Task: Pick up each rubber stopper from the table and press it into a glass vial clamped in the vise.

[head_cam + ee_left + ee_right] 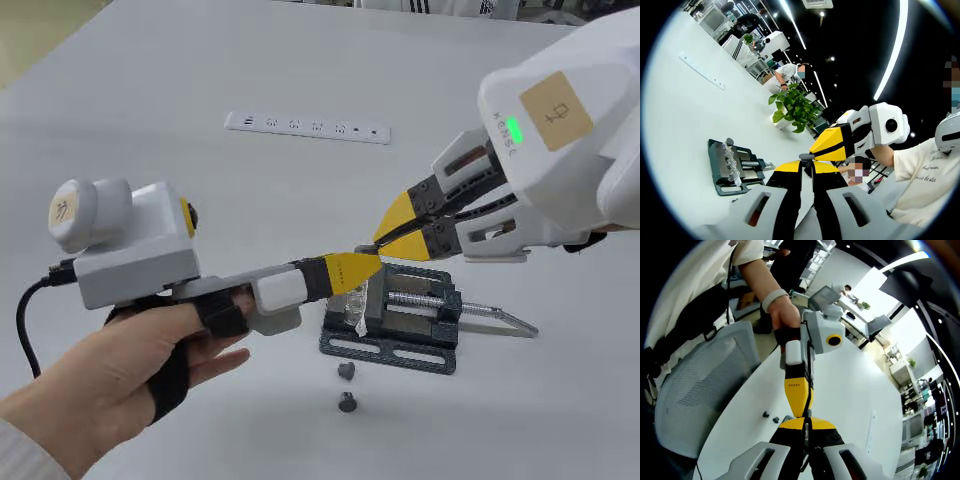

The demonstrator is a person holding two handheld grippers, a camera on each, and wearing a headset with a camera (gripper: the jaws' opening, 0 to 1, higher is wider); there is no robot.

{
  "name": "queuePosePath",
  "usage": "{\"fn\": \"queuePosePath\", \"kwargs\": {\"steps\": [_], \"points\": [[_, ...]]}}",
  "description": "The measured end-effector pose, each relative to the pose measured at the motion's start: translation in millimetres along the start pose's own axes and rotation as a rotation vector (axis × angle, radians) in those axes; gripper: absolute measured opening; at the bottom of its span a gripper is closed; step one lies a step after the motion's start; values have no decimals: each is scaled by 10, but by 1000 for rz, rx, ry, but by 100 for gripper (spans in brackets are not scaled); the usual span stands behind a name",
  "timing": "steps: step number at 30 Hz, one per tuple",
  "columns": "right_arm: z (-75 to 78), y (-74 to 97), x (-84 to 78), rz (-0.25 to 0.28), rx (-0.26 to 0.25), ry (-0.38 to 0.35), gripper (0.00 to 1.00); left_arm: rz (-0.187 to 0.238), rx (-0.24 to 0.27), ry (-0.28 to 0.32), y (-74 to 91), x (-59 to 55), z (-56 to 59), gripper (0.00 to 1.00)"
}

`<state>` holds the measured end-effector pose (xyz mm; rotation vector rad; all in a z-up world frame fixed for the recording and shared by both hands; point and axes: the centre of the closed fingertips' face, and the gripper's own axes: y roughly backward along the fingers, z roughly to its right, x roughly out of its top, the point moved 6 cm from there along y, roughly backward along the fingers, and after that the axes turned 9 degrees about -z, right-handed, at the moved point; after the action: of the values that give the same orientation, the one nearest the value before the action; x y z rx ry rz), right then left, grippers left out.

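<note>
The person is holding the left gripper (368, 266) and the right gripper (381, 242) tip to tip in the air, and the yellow jaws of each are drawn narrow, almost together. A small grey piece (806, 156) is showing right where the tips meet; whether either gripper is clamping it cannot be told. Directly below the tips, the dark metal bench vise (440, 303) is sitting on the pale grey desk (200, 190), clamping a row of clear glass vials (730, 159). Two dark grey rubber stoppers (346, 372) (347, 402) are lying on the desk below the left gripper, just in front of the vise. Beyond the left gripper a long white power strip (307, 127) is lying flat. In the left gripper view, a leafy green potted plant (792, 107) is standing past the desk under long ceiling light strips (895, 50).
</note>
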<state>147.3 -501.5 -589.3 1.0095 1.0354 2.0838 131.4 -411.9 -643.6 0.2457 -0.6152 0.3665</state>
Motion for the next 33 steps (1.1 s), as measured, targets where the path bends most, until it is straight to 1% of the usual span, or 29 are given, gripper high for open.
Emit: {"fn": "queuePosePath", "kwargs": {"steps": [3, 8, 9, 11, 12, 13, 14, 15, 16, 17, 18, 20, 21, 22, 23, 24, 27, 28, 30, 31, 32, 33], "points": [[-17, -12, -12, -7, 15, 5, 0, -14, 15, -26, 17, -5, -22, 3], [-26, -10, -32, -7, 39, -32, 0, -25, 27, -60, 22, -16, -21, 3], [-26, -10, -40, -10, 43, -37, 2, -24, 30, -63, 18, -17, -11, 3], [-19, 2, -46, -1, 51, -55, 10, -28, 50, -98, 25, -12, -14, 3], [-16, 17, -46, 5, 54, -64, 12, -39, 67, -134, 31, -13, -19, 3], [-21, 26, -42, 14, 68, -73, 13, -46, 83, -165, 30, -14, -16, 3], [-35, 40, -39, 18, 89, -87, 14, -62, 89, -184, 30, -26, -7, 3], [-33, 50, -40, 19, 107, -103, 14, -75, 109, -242, 29, -25, -5, 3], [-46, 57, -46, 17, 130, -119, 15, -91, 117, -274, 27, -34, 3, 3], [-48, 63, -50, 16, 152, -130, 15, -115, 131, -319, 24, -50, 12, 3], [-36, 67, -48, 22, 162, -132, 16, -122, 138, -352, 19, -53, 23, 3], [-66, 74, -60, 13, 226, -161, 17, -147, 145, -422, 4, -73, 57, 3], [-47, 72, -59, 15, 220, -153, 17, -154, 154, -459, -1, -76, 64, 3], [-86, 66, -39, 9, 251, -166, 18, -170, 166, -510, -10, -90, 80, 3], [-89, 62, -38, 3, 264, -174, 19, -184, 172, -540, -17, -103, 90, 3], [-74, 57, -36, 1, 262, -169, 20, -196, 183, -587, -28, -114, 103, 3], [-86, 39, -42, -14, 279, -151, 20, -222, 189, -646, -58, -155, 147, 3], [-87, 34, -33, -13, 282, -150, 19, -226, 189, -659, -68, -165, 156, 3], [-101, 16, -18, -17, 294, -151, 18, -237, 191, -705, -90, -191, 186, 3], [-108, 10, -16, -18, 294, -148, 18, -238, 196, -711, -98, -201, 195, 3], [-116, -1, -17, -25, 301, -147, 17, -241, 201, -734, -110, -210, 210, 3], [-121, -8, -20, -30, 301, -146, 18, -241, 205, -736, -120, -216, 222, 3]]}}
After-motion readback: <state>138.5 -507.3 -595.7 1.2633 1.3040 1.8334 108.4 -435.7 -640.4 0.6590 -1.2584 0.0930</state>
